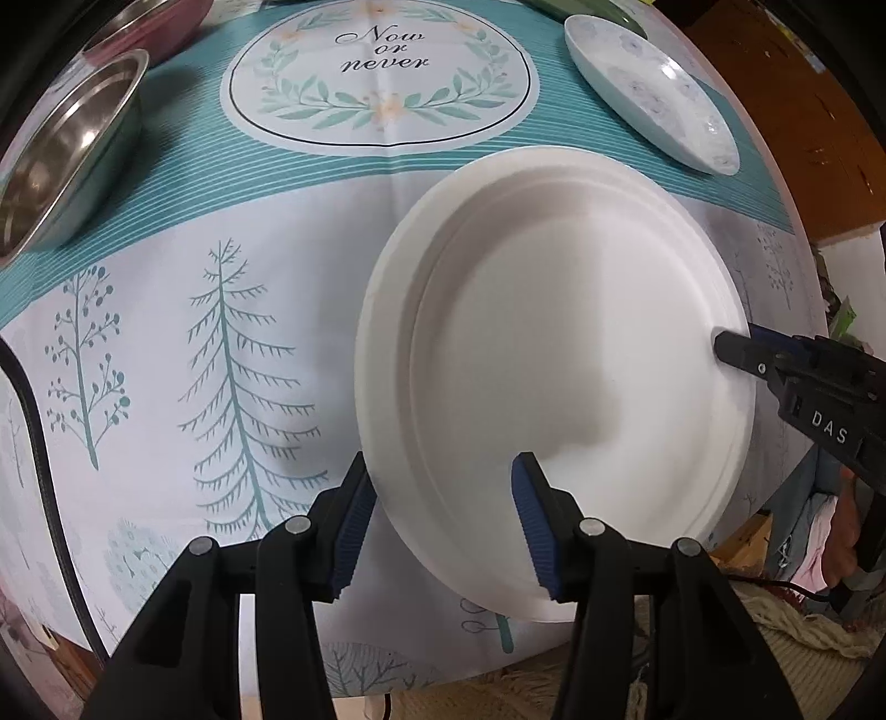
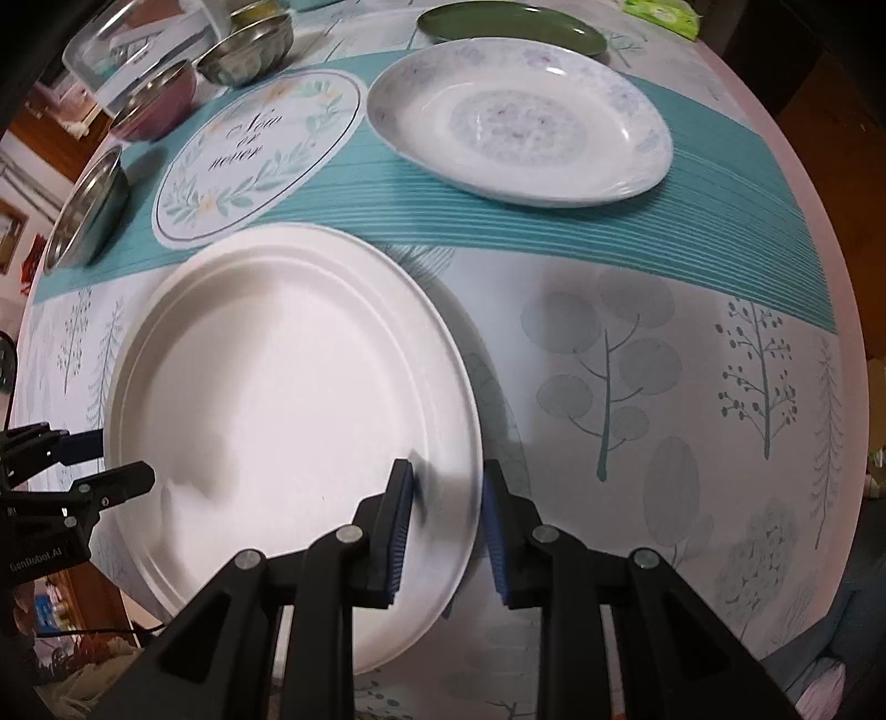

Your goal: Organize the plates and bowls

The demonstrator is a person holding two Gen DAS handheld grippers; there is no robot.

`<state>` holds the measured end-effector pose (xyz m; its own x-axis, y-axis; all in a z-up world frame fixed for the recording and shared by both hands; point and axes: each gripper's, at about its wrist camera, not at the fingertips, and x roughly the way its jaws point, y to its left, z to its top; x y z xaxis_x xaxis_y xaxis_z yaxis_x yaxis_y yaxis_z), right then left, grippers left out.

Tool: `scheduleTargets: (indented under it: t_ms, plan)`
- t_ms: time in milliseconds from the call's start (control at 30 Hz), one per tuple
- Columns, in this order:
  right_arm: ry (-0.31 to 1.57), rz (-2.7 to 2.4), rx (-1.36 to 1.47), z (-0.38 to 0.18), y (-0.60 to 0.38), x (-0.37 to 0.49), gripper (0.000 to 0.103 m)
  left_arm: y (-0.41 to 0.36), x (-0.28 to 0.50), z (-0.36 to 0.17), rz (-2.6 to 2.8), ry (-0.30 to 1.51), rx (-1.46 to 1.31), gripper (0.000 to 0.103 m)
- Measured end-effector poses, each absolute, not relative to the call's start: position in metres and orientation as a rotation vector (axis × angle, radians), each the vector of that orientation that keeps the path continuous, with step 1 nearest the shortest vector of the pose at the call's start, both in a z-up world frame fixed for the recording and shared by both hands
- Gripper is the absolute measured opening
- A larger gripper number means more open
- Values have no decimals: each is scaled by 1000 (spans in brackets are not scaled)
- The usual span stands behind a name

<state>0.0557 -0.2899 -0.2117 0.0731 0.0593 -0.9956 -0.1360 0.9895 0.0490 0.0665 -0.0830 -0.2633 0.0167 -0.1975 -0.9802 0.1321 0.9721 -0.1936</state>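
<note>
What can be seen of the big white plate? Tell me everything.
The white plate is round, plain and matte, like moulded paper pulp, with a stepped, ridged rim and an empty well. It looks tilted above the printed tablecloth; whether it touches the cloth is unclear. The left gripper and right gripper each straddle its rim on opposite sides, fingers open around the edge.

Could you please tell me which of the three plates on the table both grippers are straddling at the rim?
The plain white paper plate; the floral plate and green plate lie farther back, untouched.
</note>
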Motion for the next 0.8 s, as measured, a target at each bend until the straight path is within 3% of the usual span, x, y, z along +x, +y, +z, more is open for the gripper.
scheduleTargets:
  t_ms: [133, 367, 800]
  plan:
    - [1501, 176, -67, -215, -288, 52, 28, -84, 59, -260, -234, 1517, -64, 59]
    - [1471, 199, -89, -212, -285, 44, 35, -86, 48, -252, -210, 1478, -47, 63]
    - [1441, 196, -81, -201, -293, 31, 36, -75, 47, -219, -169, 1423, -60, 67]
